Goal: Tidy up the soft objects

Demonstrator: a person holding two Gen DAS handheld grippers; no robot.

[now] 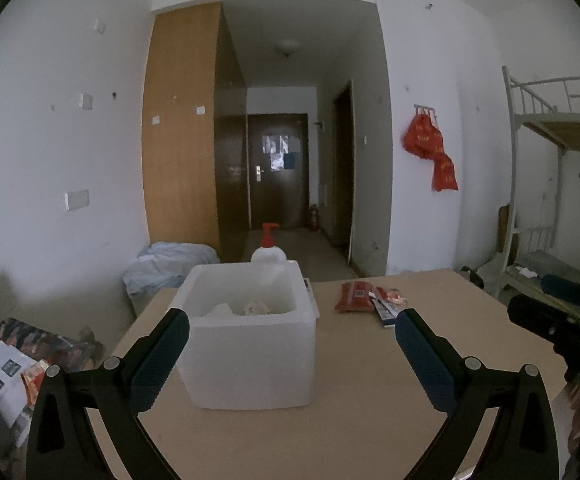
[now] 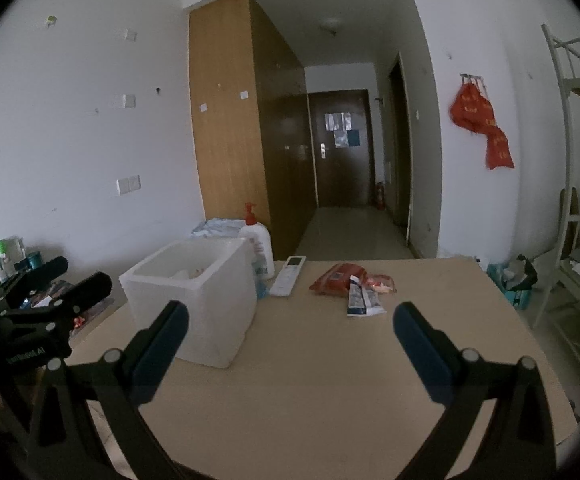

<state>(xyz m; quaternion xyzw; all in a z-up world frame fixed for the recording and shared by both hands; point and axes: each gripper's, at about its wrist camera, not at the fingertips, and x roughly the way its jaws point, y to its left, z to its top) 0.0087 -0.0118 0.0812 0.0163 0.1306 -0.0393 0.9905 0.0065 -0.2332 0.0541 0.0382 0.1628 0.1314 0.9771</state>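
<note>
Both grippers hover above the near part of the table [image 2: 330, 380], each with jaws spread wide and nothing between them: the left gripper [image 1: 292, 336] faces the white foam box [image 1: 249, 344], and the right gripper [image 2: 290, 330] faces open tabletop just right of that box. The box stands on the left half of the table and already holds some pale items, too indistinct to identify. The remaining soft items, a red pouch [image 2: 332, 280] and 2 or 3 smaller sachets [image 2: 364, 300], lie in a loose overlapping cluster at the far right of centre, well apart from both grippers. A white remote control [image 2: 287, 276] lies between the cluster and the box, and a pump bottle [image 2: 257, 248] stands just behind the box. Risks, as judged: the overlapping sachets may lift together or slip from a thin grip; the light box may shift if nudged; a careless reach could sweep the remote.
</note>
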